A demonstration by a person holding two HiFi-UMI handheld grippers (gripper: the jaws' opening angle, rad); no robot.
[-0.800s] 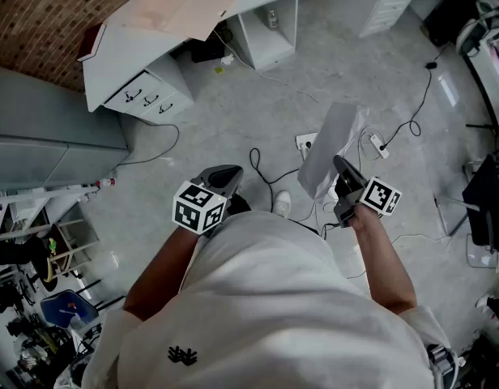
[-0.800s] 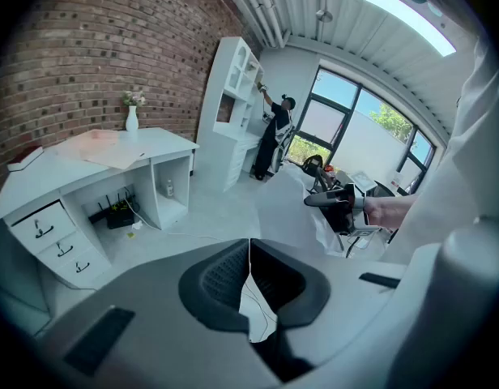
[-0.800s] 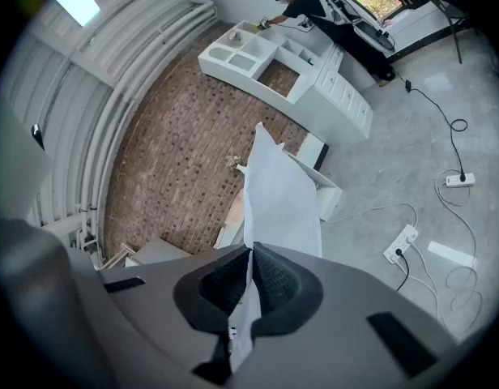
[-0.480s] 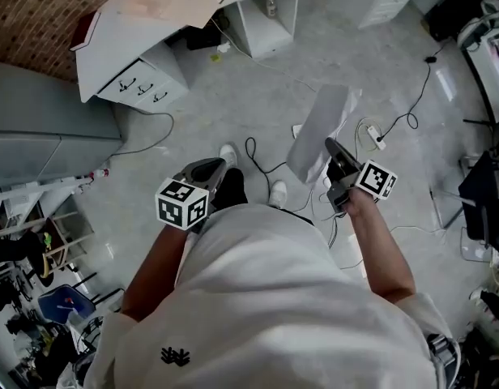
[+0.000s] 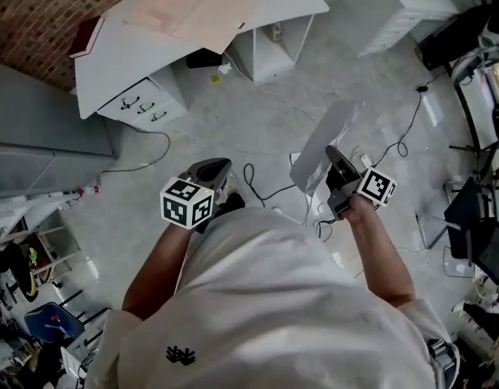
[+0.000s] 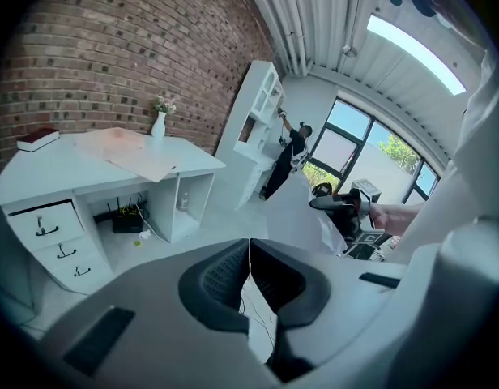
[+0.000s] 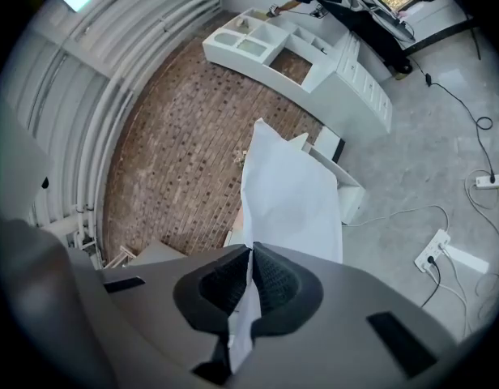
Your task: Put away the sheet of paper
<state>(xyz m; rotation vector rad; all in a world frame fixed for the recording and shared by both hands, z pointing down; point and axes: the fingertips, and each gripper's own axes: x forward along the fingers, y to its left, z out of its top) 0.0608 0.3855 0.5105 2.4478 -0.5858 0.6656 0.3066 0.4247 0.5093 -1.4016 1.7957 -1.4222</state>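
Right gripper (image 5: 331, 154) is pressed together on the lower edge of the sheet of paper (image 5: 323, 143). Its own view shows the white sheet (image 7: 292, 191) pinched between the two dark pads, rising up and away from the jaws and a little curled. The sheet is therefore off any surface, held in the air in front of the person's right side, above the grey floor (image 5: 233, 124) and its trailing cables (image 5: 262, 186).

Left gripper (image 5: 216, 165) carries nothing. Its jaws (image 6: 249, 248) meet in a thin seam with only floor showing behind them, and it is held low in front of the person's left side, well apart from the sheet.

As for progress, the pick-up looks done: the grip is firm and the sheet is clear of everything. What is left, I judge, is the carrying and the putting down. The white bench (image 5: 156, 51) stands ahead and to the left, well apart from the sheet, with tan sheets (image 5: 193, 10) already lying on its top and drawers (image 5: 141, 100) beneath. It seems a likely place for the paper, though the pictures do not settle where it belongs. Nothing has been released or laid down yet.
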